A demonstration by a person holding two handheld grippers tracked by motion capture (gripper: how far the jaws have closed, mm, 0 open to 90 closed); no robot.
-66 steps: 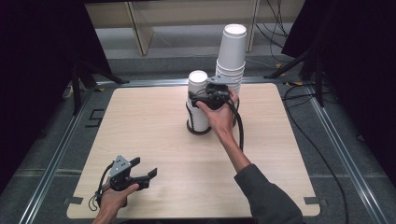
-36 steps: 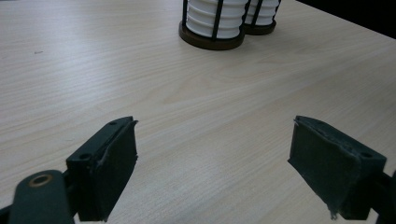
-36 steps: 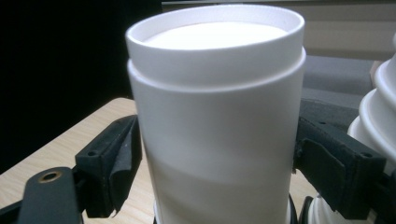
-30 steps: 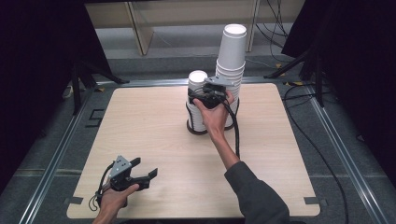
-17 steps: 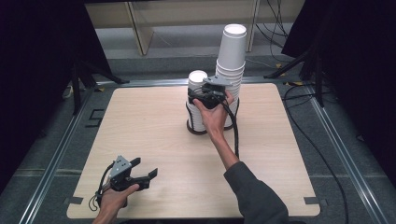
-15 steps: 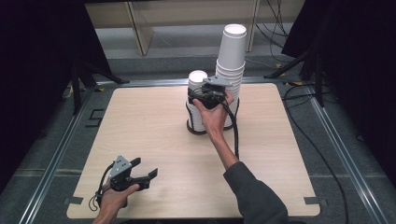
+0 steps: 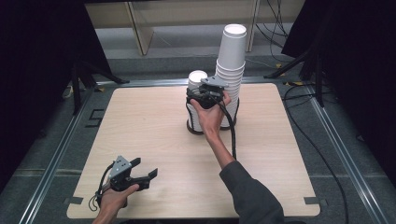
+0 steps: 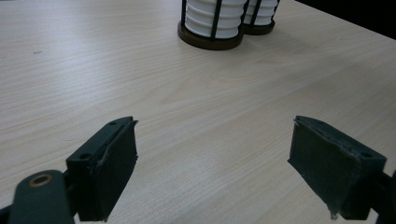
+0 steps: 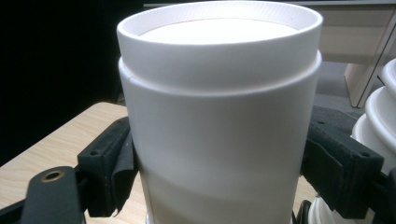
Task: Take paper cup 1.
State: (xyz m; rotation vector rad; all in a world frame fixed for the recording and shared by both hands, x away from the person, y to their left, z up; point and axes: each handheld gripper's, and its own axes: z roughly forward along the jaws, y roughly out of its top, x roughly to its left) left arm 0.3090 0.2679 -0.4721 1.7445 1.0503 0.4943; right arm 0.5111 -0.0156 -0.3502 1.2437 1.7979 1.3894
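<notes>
Two stacks of white paper cups stand in black wire holders at the far middle of the table. The shorter stack (image 7: 196, 105) ends in a top cup (image 7: 197, 77) (image 9: 219, 116). My right gripper (image 7: 200, 92) (image 9: 219, 168) is shut on that top cup, one black pad pressed on each side of its wall just below the rim. The taller stack (image 7: 232, 56) rises right behind it. My left gripper (image 7: 145, 168) (image 8: 212, 158) rests near the table's front left edge, open, with bare wood between its pads.
The light wooden table (image 7: 140, 116) has a metal frame around it. From the left gripper view, the two holder bases (image 8: 210, 42) stand far ahead. A black cable (image 7: 232, 135) trails along the right forearm. Dark curtains and stands flank the table.
</notes>
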